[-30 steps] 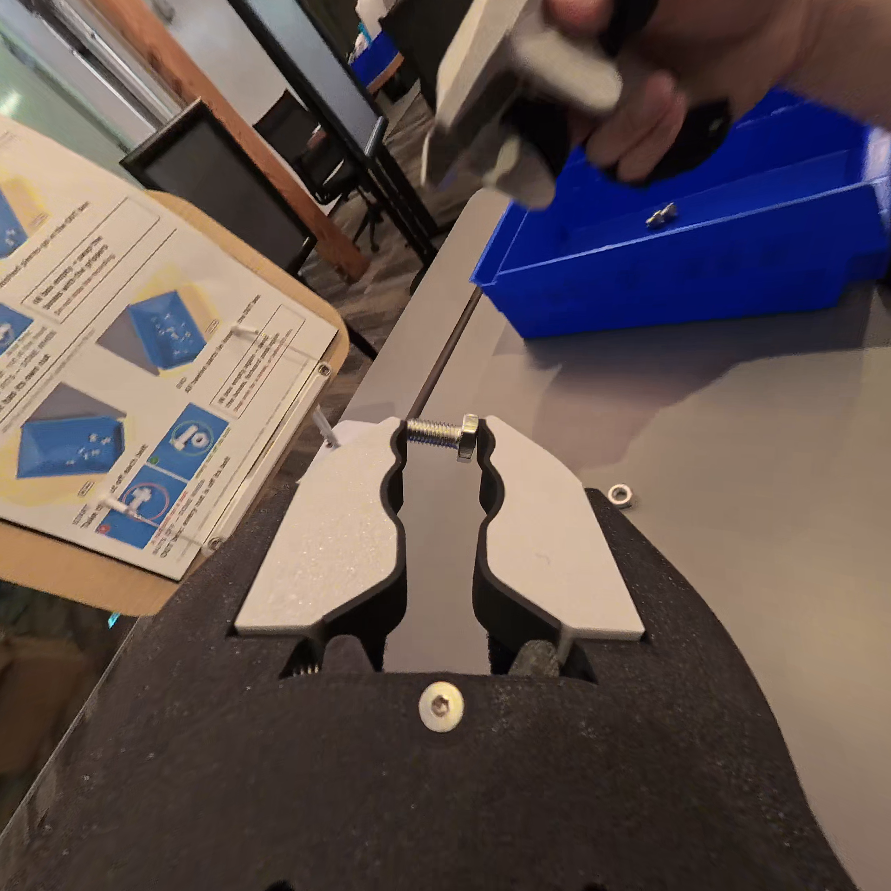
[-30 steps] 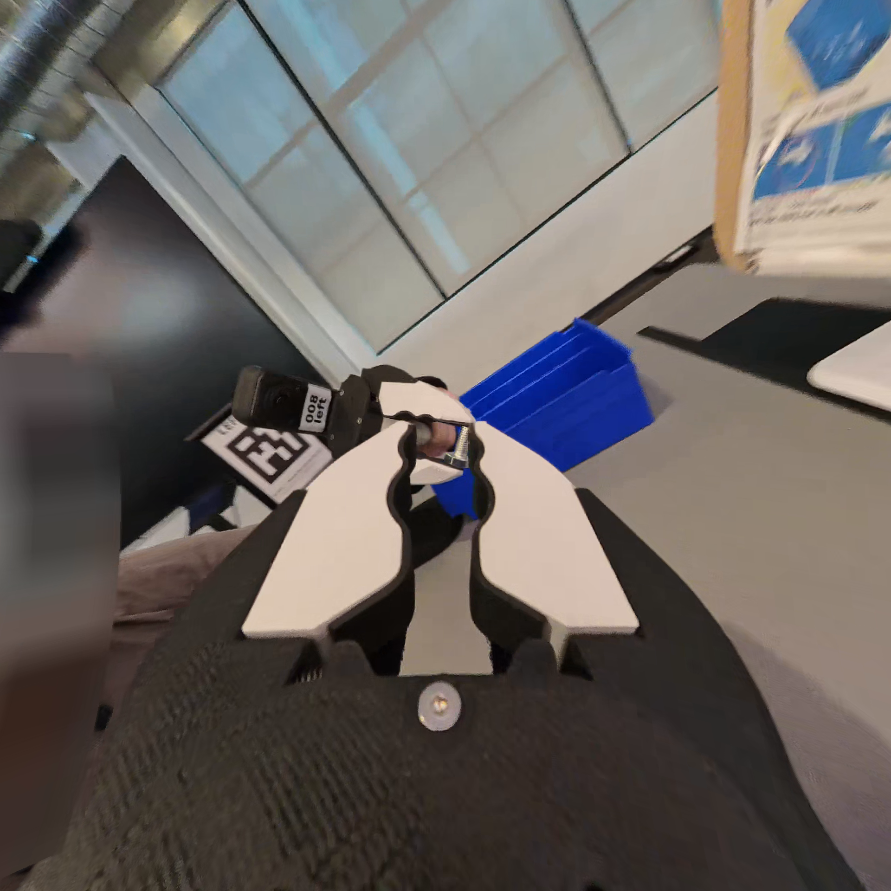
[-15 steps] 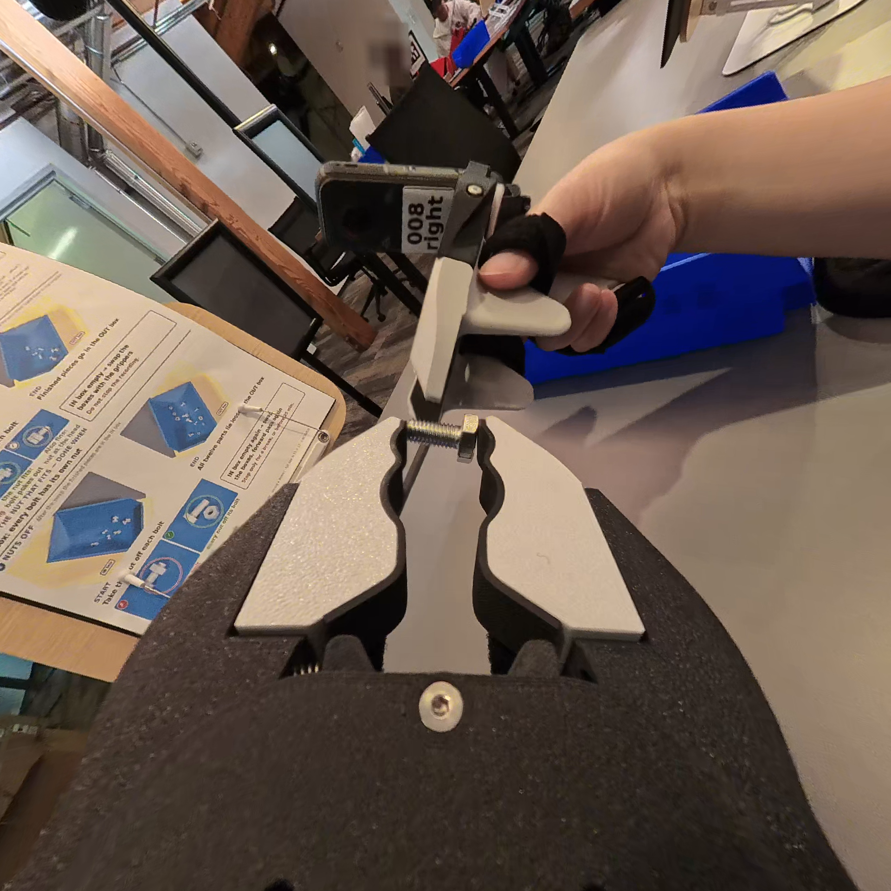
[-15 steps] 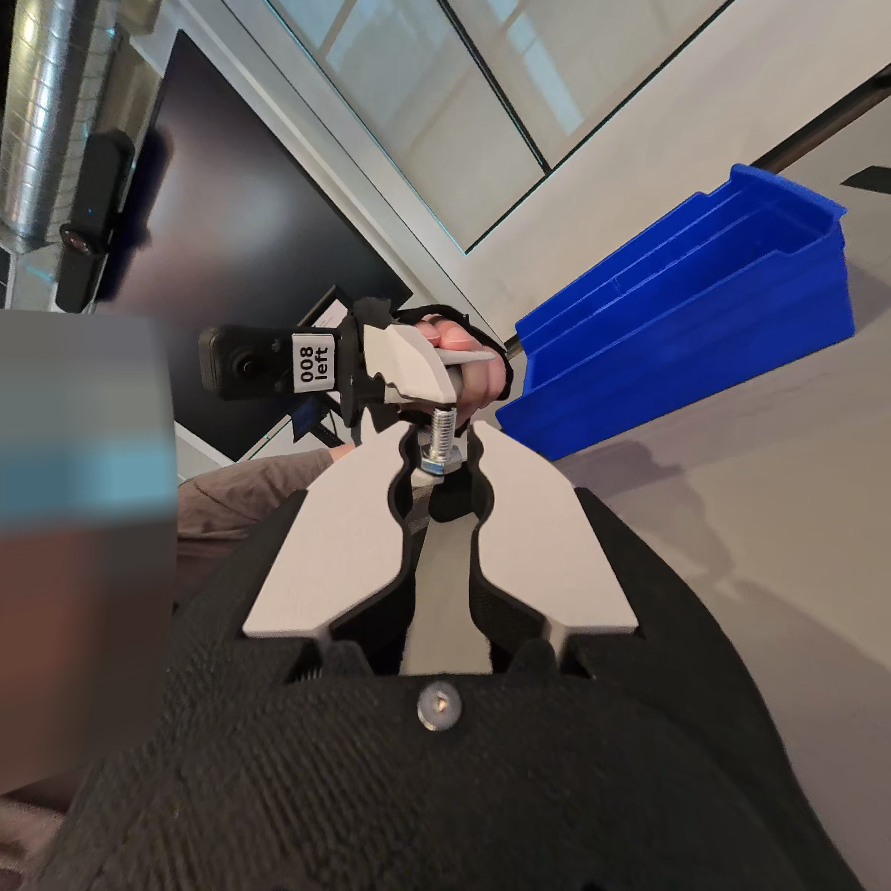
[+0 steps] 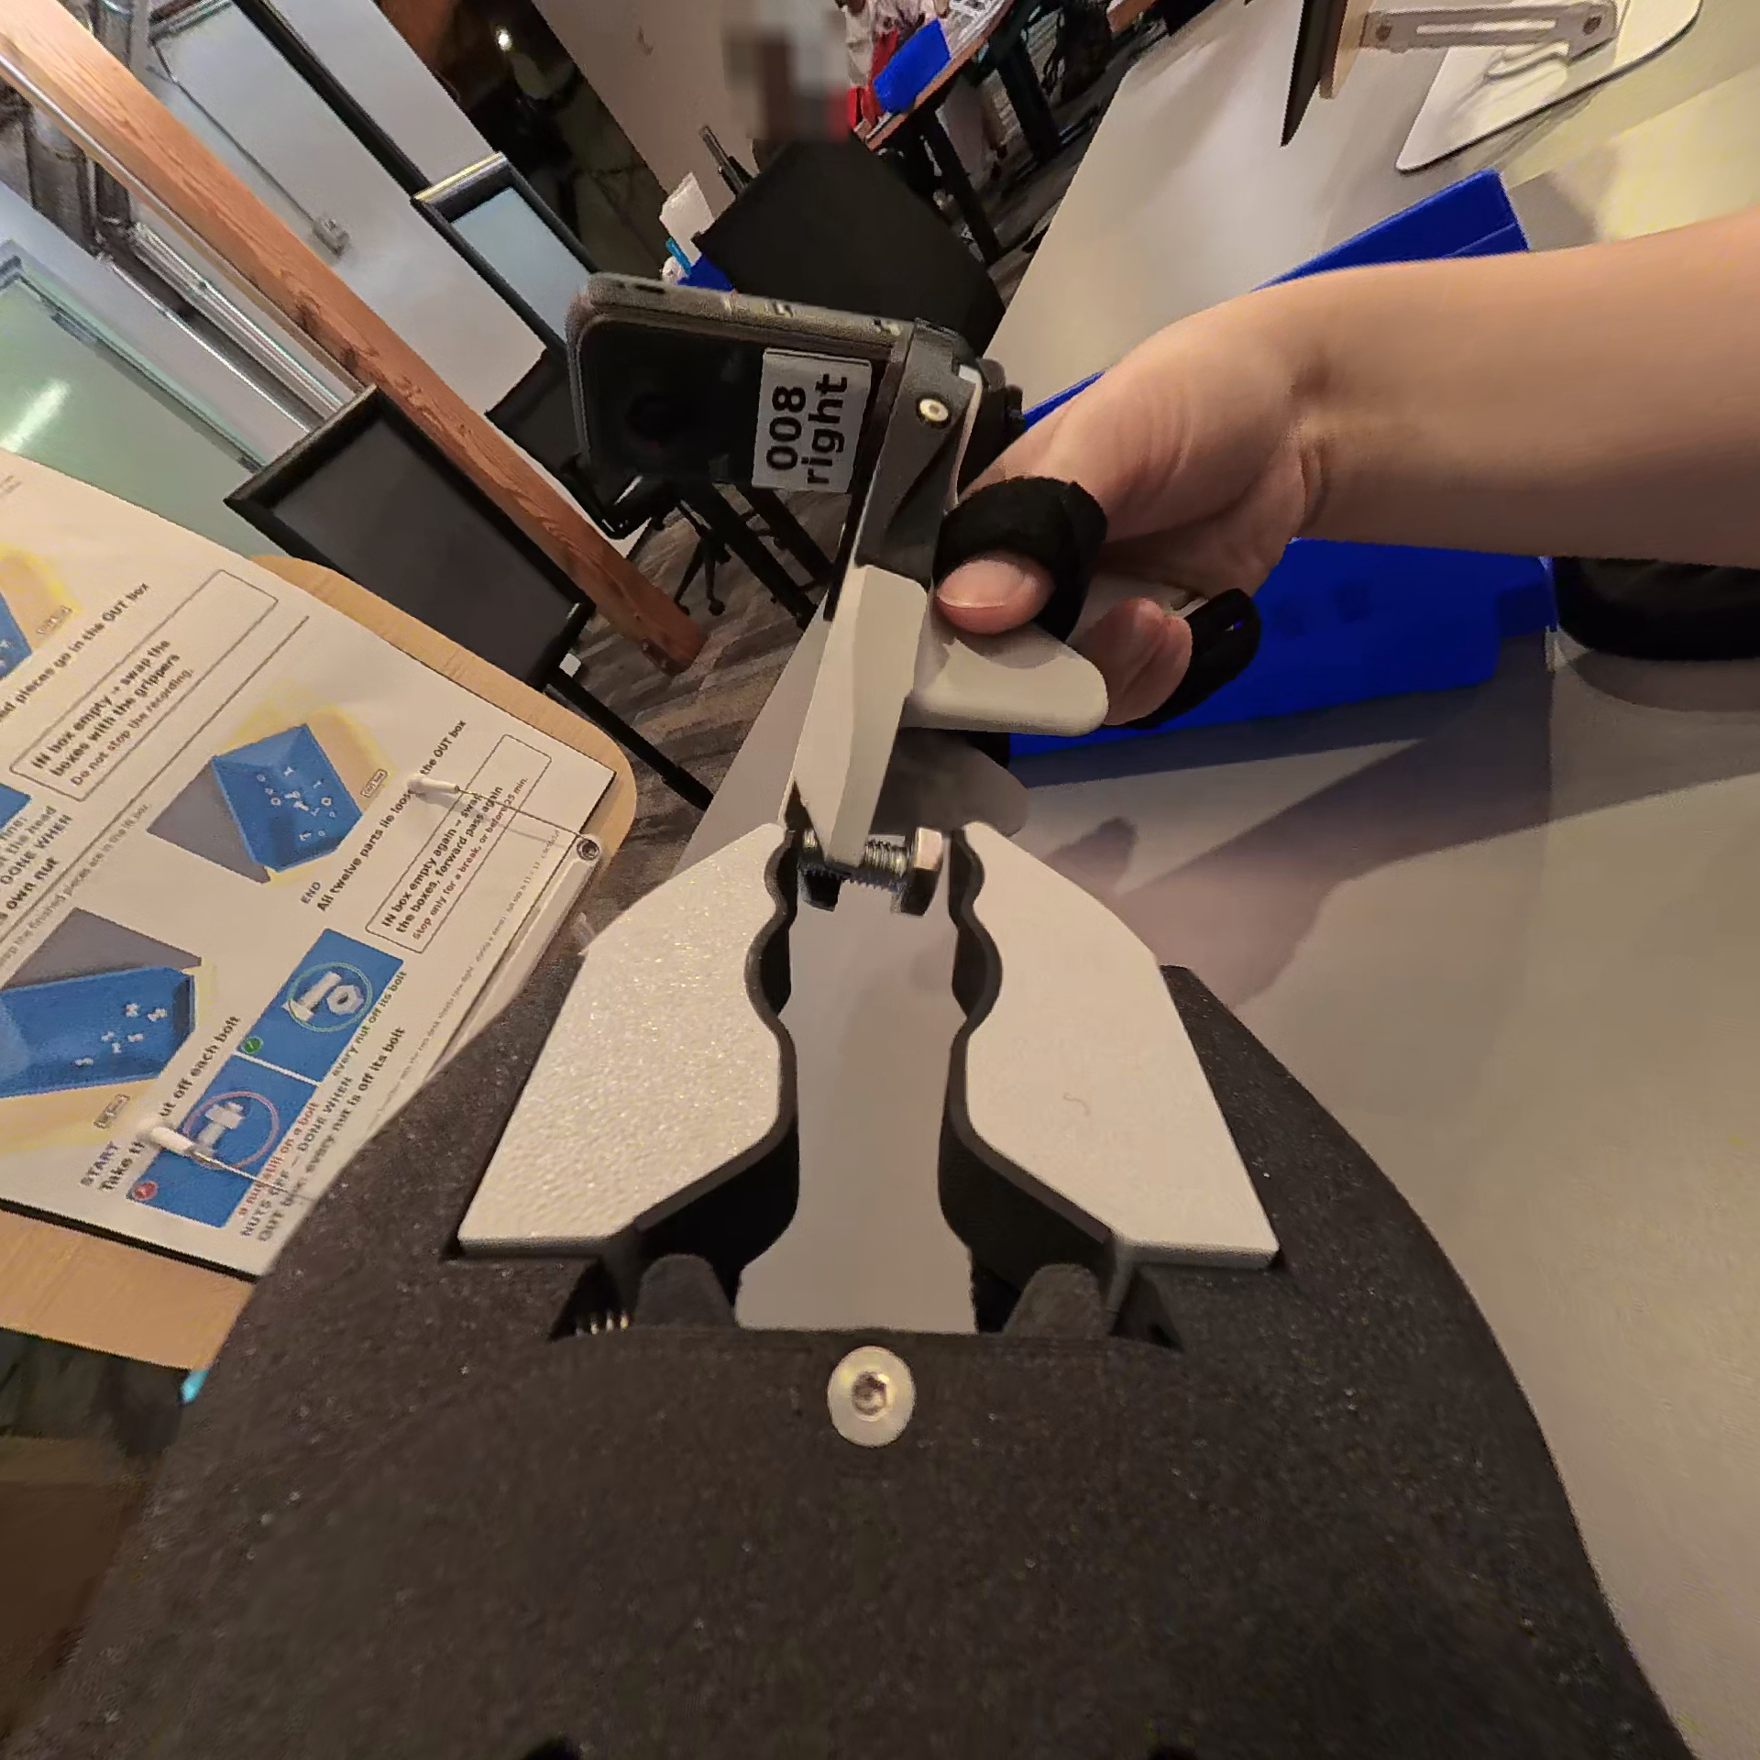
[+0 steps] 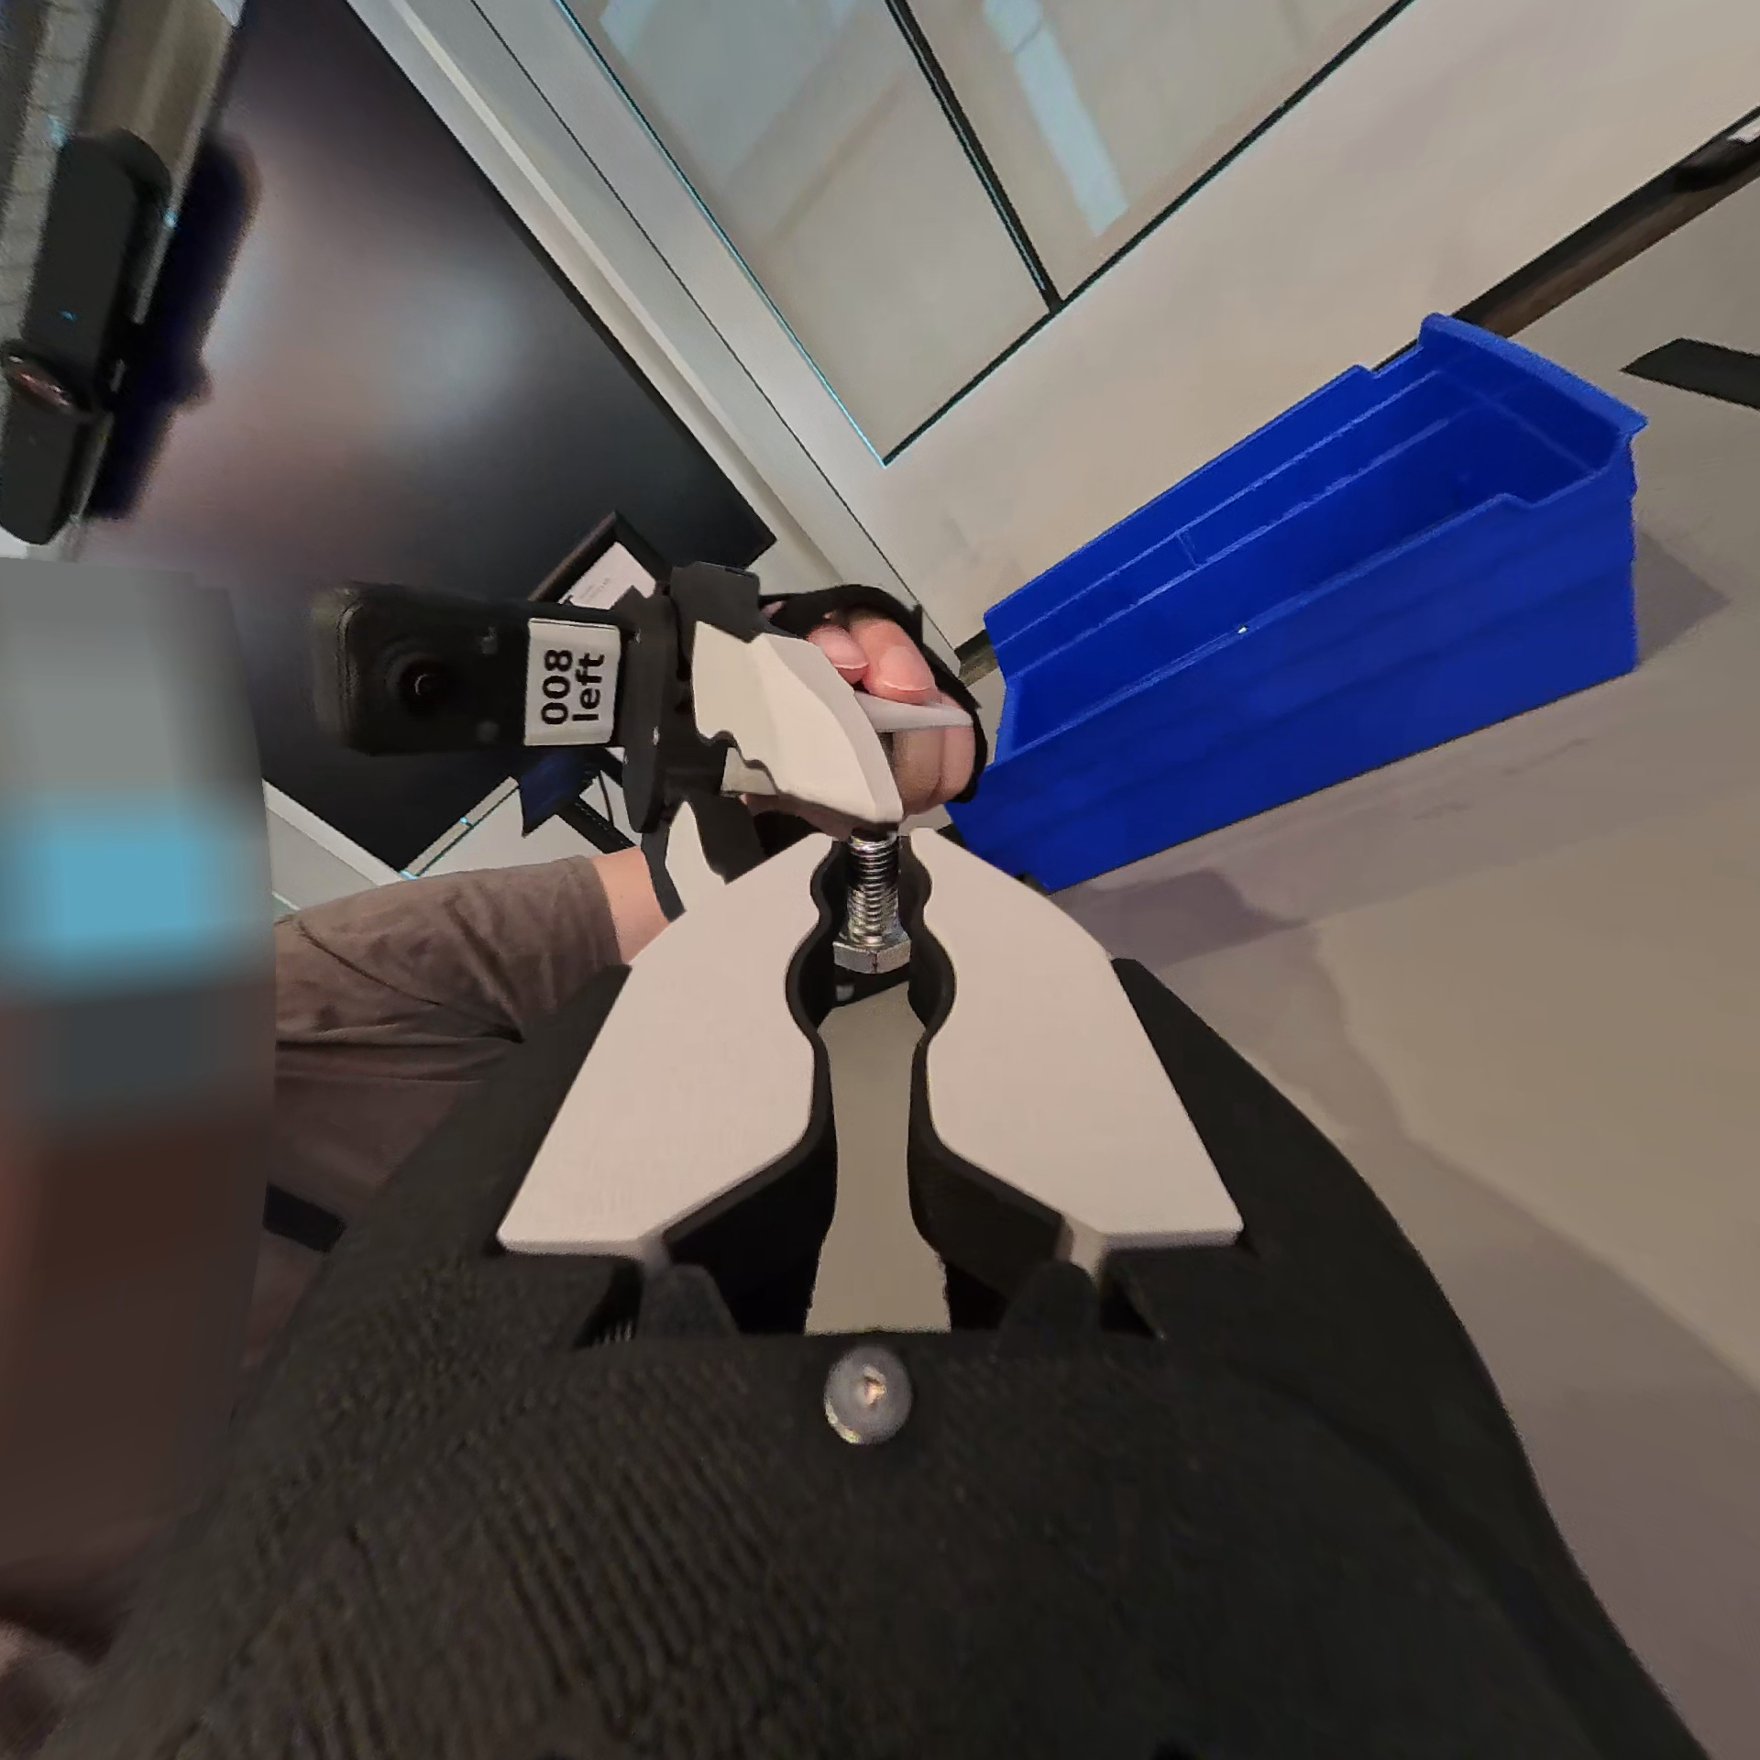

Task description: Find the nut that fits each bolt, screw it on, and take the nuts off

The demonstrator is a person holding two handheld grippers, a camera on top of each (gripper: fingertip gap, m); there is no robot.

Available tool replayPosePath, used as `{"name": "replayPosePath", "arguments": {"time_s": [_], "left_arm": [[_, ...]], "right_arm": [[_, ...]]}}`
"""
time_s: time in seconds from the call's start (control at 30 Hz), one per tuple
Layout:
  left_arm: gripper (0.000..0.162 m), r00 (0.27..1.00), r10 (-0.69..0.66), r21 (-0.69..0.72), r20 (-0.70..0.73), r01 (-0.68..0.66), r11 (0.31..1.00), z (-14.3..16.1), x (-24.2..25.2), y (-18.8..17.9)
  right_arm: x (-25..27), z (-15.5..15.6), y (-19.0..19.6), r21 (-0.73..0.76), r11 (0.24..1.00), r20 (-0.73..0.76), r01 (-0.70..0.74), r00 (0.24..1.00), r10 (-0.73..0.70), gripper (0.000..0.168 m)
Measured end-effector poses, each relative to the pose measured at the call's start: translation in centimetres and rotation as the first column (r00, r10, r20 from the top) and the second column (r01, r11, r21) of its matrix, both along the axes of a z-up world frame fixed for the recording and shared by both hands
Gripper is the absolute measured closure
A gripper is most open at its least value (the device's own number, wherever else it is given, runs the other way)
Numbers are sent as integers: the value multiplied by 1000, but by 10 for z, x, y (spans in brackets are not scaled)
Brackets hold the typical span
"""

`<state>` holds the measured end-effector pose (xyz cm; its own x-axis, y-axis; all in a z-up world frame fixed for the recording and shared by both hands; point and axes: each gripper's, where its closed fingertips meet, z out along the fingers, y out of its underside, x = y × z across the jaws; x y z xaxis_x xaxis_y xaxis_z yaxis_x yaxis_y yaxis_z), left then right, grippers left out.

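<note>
My left gripper (image 5: 867, 850) is shut on a silver bolt (image 5: 890, 871). It clamps the bolt end to end above the grey table (image 5: 1429, 1000), head to the right. My right gripper (image 5: 830, 838) comes down from above onto the threaded left end and is shut on a small nut (image 5: 817, 876) at its tips. In the right wrist view my right gripper (image 6: 871, 850) straddles the bolt (image 6: 871, 895). The bolt's hex head shows through the gap, and a finger (image 6: 810, 724) of the left gripper presses on the far end.
A blue bin (image 5: 1333, 657) stands behind the grippers, and it also shows in the right wrist view (image 6: 1333, 590). An instruction sheet (image 5: 238, 810) on a wooden board lies off the table's left edge. A dark screen (image 5: 410, 533) stands beyond it. Left and right tips are no more than a few centimetres apart.
The right gripper swung from above the blue bin down onto the bolt's threaded end. Half a second ago its tips were just above the bolt; now they straddle it. The left gripper keeps the bolt.
</note>
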<state>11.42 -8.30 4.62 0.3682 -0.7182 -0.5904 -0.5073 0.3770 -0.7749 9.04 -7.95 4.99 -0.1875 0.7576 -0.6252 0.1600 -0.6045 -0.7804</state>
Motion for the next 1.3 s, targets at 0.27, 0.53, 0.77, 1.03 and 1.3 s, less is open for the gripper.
{"name": "replayPosePath", "arguments": {"time_s": [0.27,0.53,0.77,1.03,1.3], "left_arm": [[105,945,9,-385,326,124,914,11,-8,-9],[113,864,-3,-529,504,312,789,24,-8,-19],[126,876,-28,-461,482,281,842,26,1,-21],[135,879,-59,-449,473,298,843,26,5,-24],[144,872,-85,-427,483,319,846,31,5,-29]], "right_arm": [[6,26,0,189,980,-131,68,990,-44,158],[6,54,-27,447,887,-249,116,969,-1,158],[3,54,-36,506,856,-255,105,966,32,158],[1,53,-38,544,831,-256,118,966,30,157],[2,56,-39,559,818,-282,138,959,31,158]]}}
